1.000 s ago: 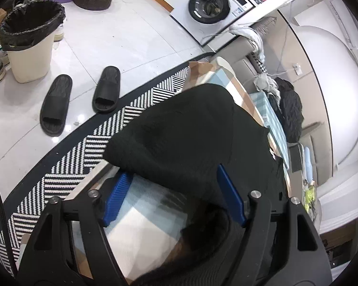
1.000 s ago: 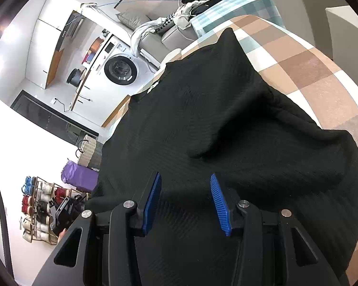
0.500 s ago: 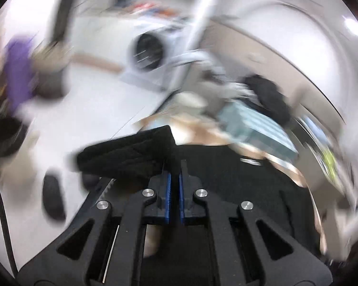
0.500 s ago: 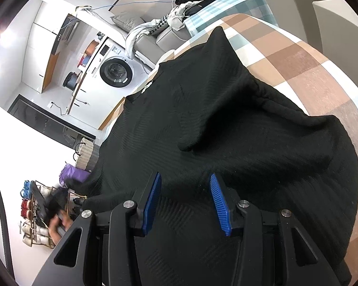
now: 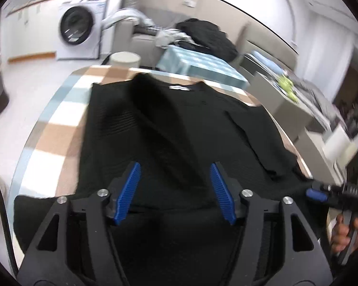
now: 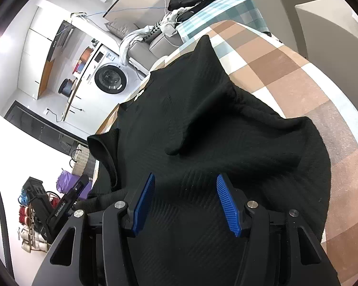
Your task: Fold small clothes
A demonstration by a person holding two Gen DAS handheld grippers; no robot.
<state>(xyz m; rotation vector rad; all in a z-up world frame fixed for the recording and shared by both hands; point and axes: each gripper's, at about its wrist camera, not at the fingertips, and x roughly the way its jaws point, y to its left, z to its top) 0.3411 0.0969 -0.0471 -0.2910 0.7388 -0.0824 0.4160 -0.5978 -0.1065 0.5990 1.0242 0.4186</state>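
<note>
A black knit top [image 5: 179,124] lies spread on the checked tablecloth [image 5: 57,133], its collar label at the far end. One side is folded in over the body, leaving a raised flap [image 6: 102,147]. My left gripper [image 5: 175,186] hovers over the near hem; its jaws are opening and the blue pads press on nothing. My right gripper [image 6: 186,195] stands over the hem further right, jaws also opening, with only flat cloth beneath. Each gripper shows in the other's view: the right gripper [image 5: 322,194], held by a hand [image 5: 346,233], and the left gripper [image 6: 66,202].
Beyond the table stand a washing machine [image 5: 78,28] and a sofa heaped with clothes [image 5: 202,35], with a blue checked cloth [image 5: 198,64] in front. A grey counter [image 5: 286,100] runs along the right. A woven basket [image 6: 83,162] and a shoe rack [image 6: 28,219] stand on the floor.
The left gripper shut on the top's side, carried it across over the body, and now stands open with the cloth released. The right gripper's jaws have widened; that hand stayed put.
</note>
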